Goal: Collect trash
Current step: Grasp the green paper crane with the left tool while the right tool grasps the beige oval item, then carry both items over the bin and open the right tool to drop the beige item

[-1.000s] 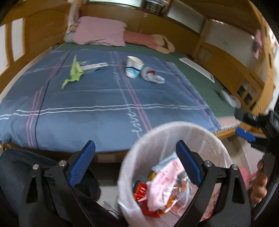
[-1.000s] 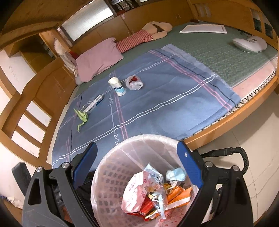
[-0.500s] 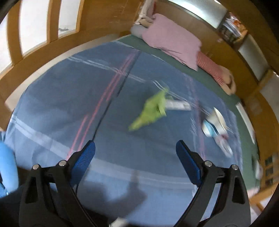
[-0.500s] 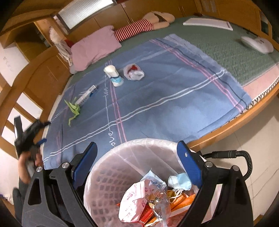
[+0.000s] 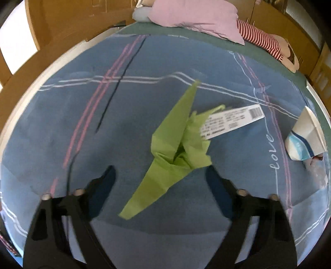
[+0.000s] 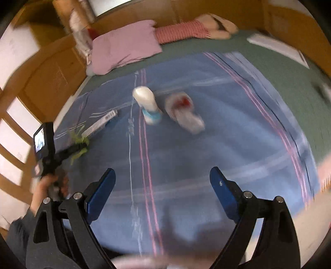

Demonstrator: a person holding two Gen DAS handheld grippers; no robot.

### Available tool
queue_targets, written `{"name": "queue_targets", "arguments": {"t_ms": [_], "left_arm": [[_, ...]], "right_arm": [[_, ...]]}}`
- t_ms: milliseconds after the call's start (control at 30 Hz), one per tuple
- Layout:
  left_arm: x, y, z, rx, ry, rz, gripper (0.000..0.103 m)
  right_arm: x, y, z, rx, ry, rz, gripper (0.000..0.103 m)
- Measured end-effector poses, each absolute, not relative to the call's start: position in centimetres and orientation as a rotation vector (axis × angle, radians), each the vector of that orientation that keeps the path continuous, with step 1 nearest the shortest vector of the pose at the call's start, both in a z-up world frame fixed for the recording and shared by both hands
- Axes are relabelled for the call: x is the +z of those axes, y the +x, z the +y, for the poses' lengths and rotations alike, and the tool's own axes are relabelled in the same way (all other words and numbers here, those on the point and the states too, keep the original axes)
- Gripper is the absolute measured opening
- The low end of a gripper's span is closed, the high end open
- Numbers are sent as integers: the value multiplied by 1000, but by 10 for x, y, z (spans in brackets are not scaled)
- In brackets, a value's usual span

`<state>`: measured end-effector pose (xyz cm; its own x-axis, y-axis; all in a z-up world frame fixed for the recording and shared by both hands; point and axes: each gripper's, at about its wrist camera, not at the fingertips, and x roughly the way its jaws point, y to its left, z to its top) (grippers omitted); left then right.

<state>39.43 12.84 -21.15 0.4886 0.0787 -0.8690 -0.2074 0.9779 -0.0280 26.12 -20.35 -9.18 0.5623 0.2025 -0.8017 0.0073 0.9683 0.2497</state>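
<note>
A green crumpled paper (image 5: 175, 144) lies on the blue bed sheet (image 5: 62, 124). My left gripper (image 5: 160, 175) is open, its fingers either side of the paper's near end, just above the sheet. A white flat box with a barcode (image 5: 231, 122) lies behind the paper. A white and blue paper cup (image 5: 306, 138) lies at the right. In the right wrist view my right gripper (image 6: 162, 182) is open and empty above the sheet, with the cup (image 6: 148, 105) and a crumpled clear bag (image 6: 184, 111) farther ahead. The left gripper (image 6: 68, 151) shows there at the green paper (image 6: 79, 142).
A pink pillow (image 5: 196, 16) and a striped stuffed doll (image 5: 266, 43) lie at the head of the bed. A wooden wall (image 6: 49, 68) runs along the left. A white flat item (image 6: 277, 47) lies on the green mat at the far right.
Both grippers have left the trash bin, which is out of view. The left gripper has dropped close over the green paper. The right gripper has swung over the sheet toward the cup.
</note>
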Motion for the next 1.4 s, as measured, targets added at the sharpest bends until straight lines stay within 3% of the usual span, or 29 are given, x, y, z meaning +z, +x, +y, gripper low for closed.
{"name": "queue_targets", "arguments": {"t_ms": [200, 367, 400, 467, 500, 567, 933, 1400], "left_arm": [[-214, 395, 144, 155, -209, 1047, 40], [-211, 382, 152, 136, -310, 1042, 37], [-211, 378, 151, 148, -302, 1040, 35], [-205, 366, 150, 170, -295, 1023, 34], [-200, 358, 148, 172, -294, 1012, 33], [-189, 345, 144, 173, -287, 985, 32], [-151, 249, 111, 105, -143, 819, 31], [-98, 131, 81, -271, -313, 830, 31]], "right_arm": [[-117, 370, -162, 88, 71, 964, 90], [-146, 412, -150, 59, 63, 1052, 87], [-145, 413, -147, 63, 38, 1049, 81], [-147, 411, -139, 69, -17, 1061, 43], [-149, 407, -138, 75, -26, 1072, 31], [-146, 399, -139, 86, -9, 1063, 27], [-75, 279, -130, 262, 7, 917, 26], [-5, 95, -186, 289, 200, 786, 26]]}}
